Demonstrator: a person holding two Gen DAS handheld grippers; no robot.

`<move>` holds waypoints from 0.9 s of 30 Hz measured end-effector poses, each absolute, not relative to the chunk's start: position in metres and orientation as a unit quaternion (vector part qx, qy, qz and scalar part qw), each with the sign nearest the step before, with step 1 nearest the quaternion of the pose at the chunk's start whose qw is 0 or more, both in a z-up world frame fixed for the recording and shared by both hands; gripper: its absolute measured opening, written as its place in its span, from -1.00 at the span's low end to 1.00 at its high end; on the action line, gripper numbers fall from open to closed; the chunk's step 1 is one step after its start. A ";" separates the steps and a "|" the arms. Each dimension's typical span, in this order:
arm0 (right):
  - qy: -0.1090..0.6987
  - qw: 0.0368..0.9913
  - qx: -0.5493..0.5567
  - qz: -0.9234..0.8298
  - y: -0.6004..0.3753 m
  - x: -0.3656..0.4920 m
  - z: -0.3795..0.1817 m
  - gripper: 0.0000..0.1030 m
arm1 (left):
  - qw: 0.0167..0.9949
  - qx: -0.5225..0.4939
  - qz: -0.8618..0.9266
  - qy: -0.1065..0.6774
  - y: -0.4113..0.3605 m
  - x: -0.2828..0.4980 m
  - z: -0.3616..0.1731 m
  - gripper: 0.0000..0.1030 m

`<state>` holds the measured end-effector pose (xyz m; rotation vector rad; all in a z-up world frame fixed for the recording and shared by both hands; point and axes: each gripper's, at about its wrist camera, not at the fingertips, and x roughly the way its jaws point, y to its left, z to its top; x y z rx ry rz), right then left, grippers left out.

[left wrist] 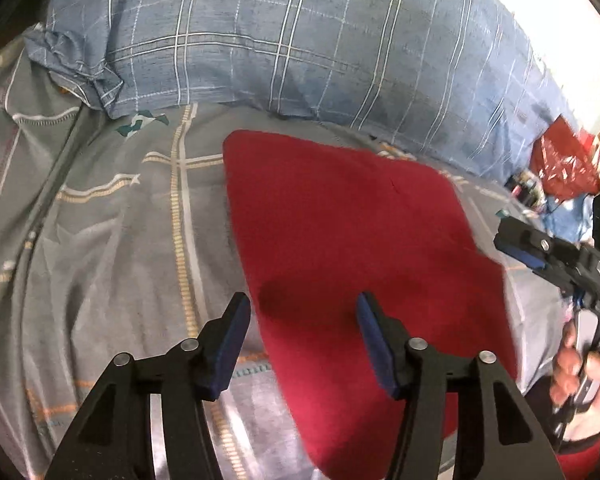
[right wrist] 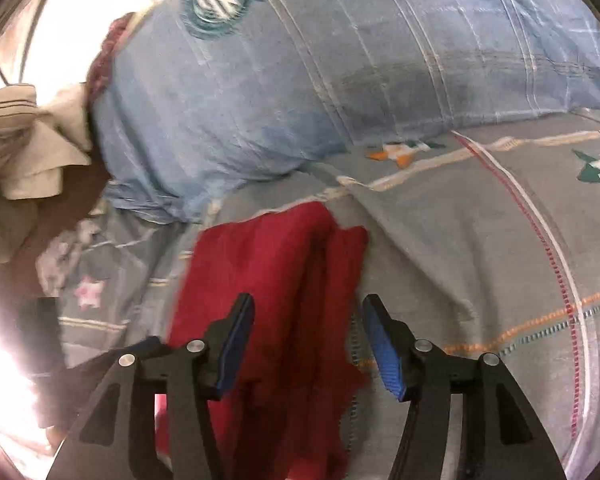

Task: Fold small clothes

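Observation:
A red cloth [left wrist: 352,240] lies flat on the grey patterned bedsheet [left wrist: 100,240]. My left gripper [left wrist: 302,316] is open and empty, hovering above the cloth's near left edge. My right gripper [left wrist: 518,248] shows at the right of the left wrist view, held by a hand beside the cloth's right edge. In the right wrist view the red cloth [right wrist: 268,280] lies folded with a layered edge, and my right gripper [right wrist: 308,320] is open and empty just above it.
A big blue plaid pillow [left wrist: 300,40] lies across the back of the bed; it also shows in the right wrist view [right wrist: 300,80]. A beige crumpled garment [right wrist: 20,136] lies at the left. A red bag [left wrist: 564,160] sits at the far right.

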<state>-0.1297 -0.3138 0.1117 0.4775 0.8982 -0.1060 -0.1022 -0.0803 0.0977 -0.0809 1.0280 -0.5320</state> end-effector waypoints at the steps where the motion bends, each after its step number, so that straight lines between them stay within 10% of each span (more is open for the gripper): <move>1: 0.430 0.875 0.219 -0.034 -0.307 -0.128 0.115 0.14 | 0.836 -0.046 -0.251 0.485 -0.082 -0.102 0.096 0.08; 27: 0.486 0.869 0.077 -0.047 -0.241 -0.134 0.056 0.23 | 0.895 0.012 -0.197 0.400 -0.081 -0.161 0.103 0.39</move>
